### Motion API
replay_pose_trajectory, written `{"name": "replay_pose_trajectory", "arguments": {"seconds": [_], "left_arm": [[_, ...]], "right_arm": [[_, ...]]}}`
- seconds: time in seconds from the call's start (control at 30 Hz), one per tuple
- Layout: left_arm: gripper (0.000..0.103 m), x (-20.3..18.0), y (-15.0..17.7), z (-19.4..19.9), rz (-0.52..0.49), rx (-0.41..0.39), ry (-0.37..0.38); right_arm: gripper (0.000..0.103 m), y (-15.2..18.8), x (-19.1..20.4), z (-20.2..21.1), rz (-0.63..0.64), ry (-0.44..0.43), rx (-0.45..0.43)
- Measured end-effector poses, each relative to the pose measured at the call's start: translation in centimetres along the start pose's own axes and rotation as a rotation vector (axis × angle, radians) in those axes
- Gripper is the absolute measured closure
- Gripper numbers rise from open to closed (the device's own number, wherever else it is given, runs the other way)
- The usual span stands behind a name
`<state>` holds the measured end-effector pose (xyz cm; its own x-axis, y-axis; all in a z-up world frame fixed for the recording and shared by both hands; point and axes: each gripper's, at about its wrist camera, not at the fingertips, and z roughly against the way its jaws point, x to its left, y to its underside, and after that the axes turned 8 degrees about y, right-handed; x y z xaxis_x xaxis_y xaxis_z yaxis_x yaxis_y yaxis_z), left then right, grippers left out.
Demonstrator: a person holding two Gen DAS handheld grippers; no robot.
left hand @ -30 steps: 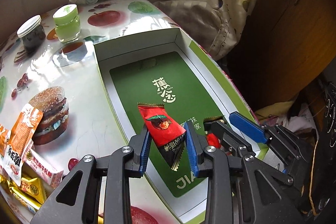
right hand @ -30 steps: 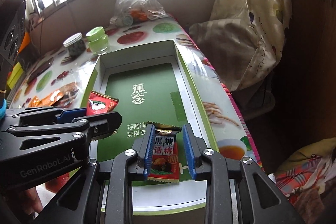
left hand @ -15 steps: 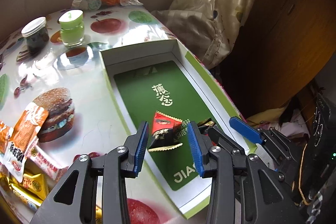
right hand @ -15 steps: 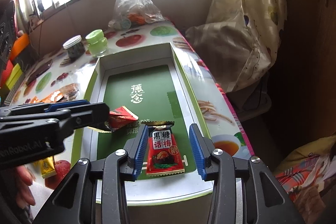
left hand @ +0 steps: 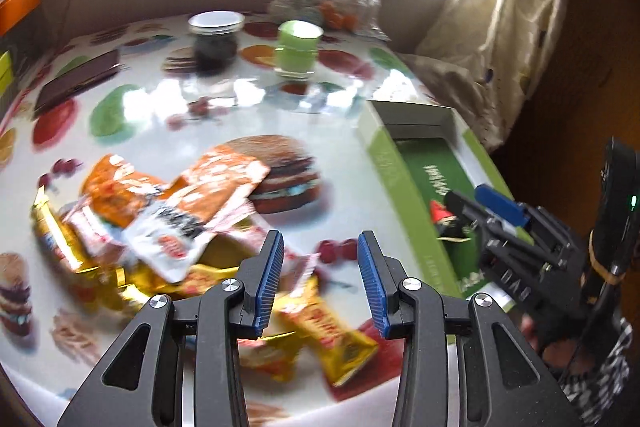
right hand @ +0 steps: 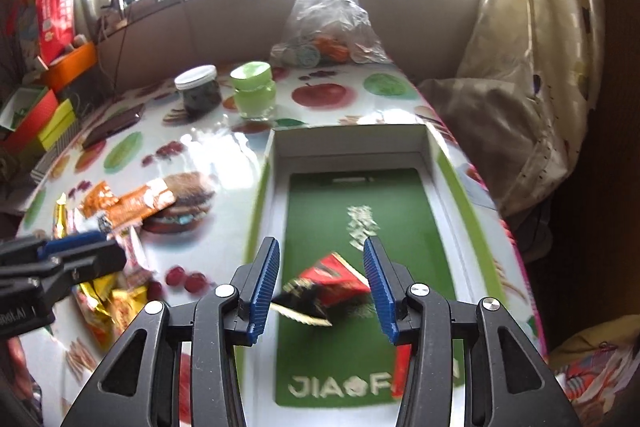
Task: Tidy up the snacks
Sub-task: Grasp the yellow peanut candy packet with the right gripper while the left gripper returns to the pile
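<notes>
Left wrist view: your left gripper (left hand: 320, 277) is hanging parted and empty over the loose snack packets (left hand: 176, 227) on the table (left hand: 200, 115). Your right gripper (right hand: 322, 279) is standing apart too, gripping nothing, above the red packet (right hand: 330, 281) lying in the green box (right hand: 448, 171).

Snack pile (left hand: 168, 227) motion-blurred, labels unreadable; second red packet (right hand: 402, 367) mostly hidden behind right gripper (right hand: 326, 285).
</notes>
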<state>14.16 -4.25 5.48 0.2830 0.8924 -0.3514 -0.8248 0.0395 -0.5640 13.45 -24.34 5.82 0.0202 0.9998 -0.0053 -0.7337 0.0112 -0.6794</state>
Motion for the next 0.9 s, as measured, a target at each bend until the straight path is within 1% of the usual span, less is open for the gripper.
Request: {"name": "replay_pose_trajectory", "arguments": {"seconds": [0.1,0.17,0.2,0.23,0.3,0.37,0.43,0.47,0.53,0.6,0.7,0.83,0.87,0.9], "left_arm": [[0.063,2.1,0.6,0.5,0.035,-0.003,-0.021],[0.063,3.2,0.8,0.7,0.055,-0.001,-0.031],[0.063,3.8,1.0,0.8,0.065,0.0,-0.036],[0.063,4.3,1.1,0.8,0.073,0.002,-0.04],[0.063,5.1,1.5,1.0,0.086,0.002,-0.045],[0.063,5.7,1.7,1.2,0.097,0.003,-0.048],[0.063,6.3,1.9,1.4,0.105,0.002,-0.052],[0.063,6.6,2.0,1.5,0.109,0.001,-0.054],[0.063,7.0,2.1,1.8,0.117,-0.004,-0.055],[0.063,7.5,2.2,2.2,0.122,-0.008,-0.059],[0.063,8.3,2.3,2.7,0.13,-0.015,-0.067],[0.063,9.5,2.7,3.4,0.151,-0.022,-0.079],[0.063,9.7,2.7,3.5,0.154,-0.023,-0.082],[0.063,9.9,2.8,3.7,0.155,-0.023,-0.083]], "right_arm": [[0.06,-0.9,1.2,-1.0,-0.01,-0.064,0.014],[0.06,-1.2,2.3,-1.9,0.01,-0.064,0.047],[0.066,-1.2,2.8,-2.3,0.024,-0.055,0.062],[0.069,-1.1,3.3,-2.7,0.034,-0.06,0.073],[0.08,-0.9,4.2,-3.1,0.058,-0.064,0.084],[0.087,-0.6,4.9,-3.2,0.077,-0.06,0.085],[0.089,-0.5,5.2,-3.3,0.073,-0.066,0.086],[0.092,-0.5,5.4,-3.3,0.066,-0.078,0.087],[0.093,-0.5,6.0,-3.3,0.069,-0.1,0.088],[0.093,-0.4,6.9,-3.2,0.093,-0.094,0.083],[0.093,-0.3,8.0,-3.0,0.112,-0.114,0.085],[0.093,-0.4,8.4,-3.1,0.115,-0.103,0.092],[0.091,-0.4,8.3,-3.0,0.11,-0.102,0.092],[0.087,-0.5,8.3,-2.8,0.105,-0.103,0.088]]}}
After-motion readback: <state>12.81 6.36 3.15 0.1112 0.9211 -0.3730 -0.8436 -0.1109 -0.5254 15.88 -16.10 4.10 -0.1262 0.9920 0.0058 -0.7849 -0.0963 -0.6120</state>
